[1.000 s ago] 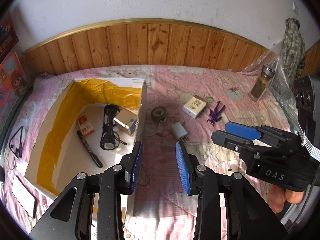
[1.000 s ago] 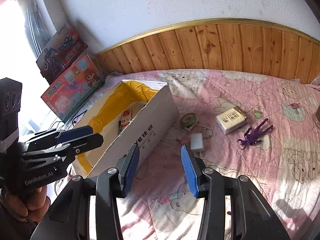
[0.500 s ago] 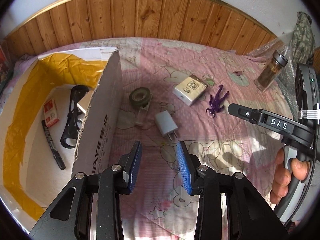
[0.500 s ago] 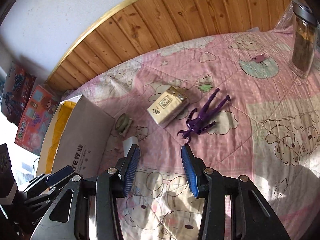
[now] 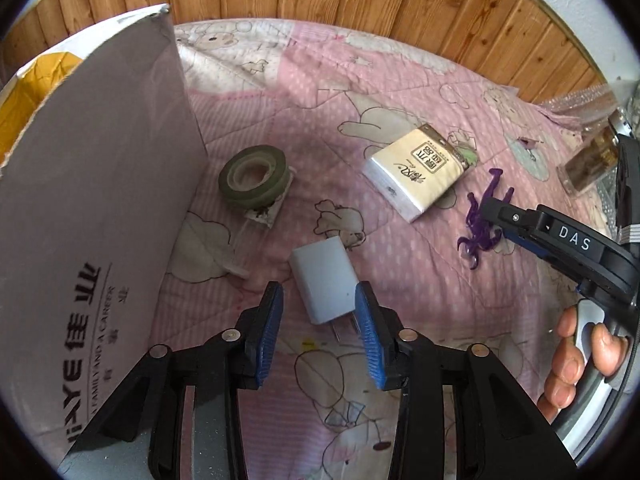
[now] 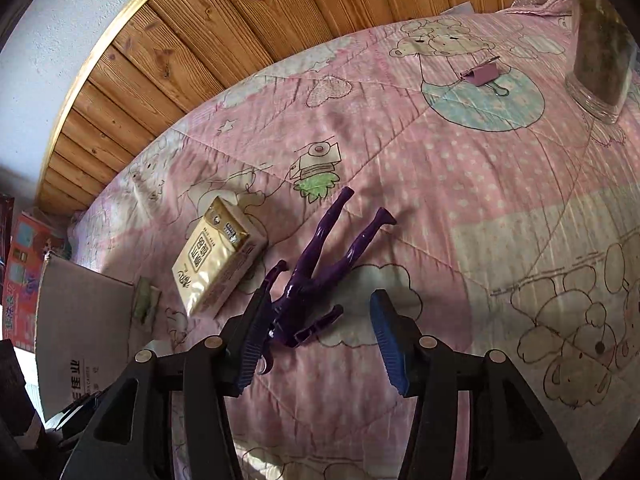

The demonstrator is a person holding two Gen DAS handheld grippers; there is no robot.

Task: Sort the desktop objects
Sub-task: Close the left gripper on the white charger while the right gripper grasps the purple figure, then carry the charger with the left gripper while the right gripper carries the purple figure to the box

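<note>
The left gripper (image 5: pixel 319 316) hangs low over the pink quilt (image 5: pixel 392 92) with its blue-padded jaws spread wide, and a white charger plug (image 5: pixel 325 280) lies flat on the fabric right between the fingertips, its two metal prongs pointing back toward the gripper; the pads stand on either side of it, not pressing it. It is a small, plain, rounded white block. Just beyond it sits a roll of olive-green tape (image 5: pixel 253 175) resting on a small clear card, and to the left of that rises the grey outer wall of a cardboard box (image 5: pixel 96 184) with dark printed lettering (a bit of yellow lining shows over its top edge). Farther right lies a cream-coloured tissue pack (image 5: pixel 416 174) with gold print. The right gripper (image 6: pixel 318 340) is likewise spread open, down near a glossy purple figurine (image 6: pixel 320 268) that lies on its back with legs splayed away from the gripper; its left finger overlaps the figurine's arm and head end, though I cannot tell whether it touches. The tissue pack is just beside the figurine, and well beyond are a pink binder clip (image 6: pixel 482 74) and a glass jar (image 6: pixel 600 44).
</note>
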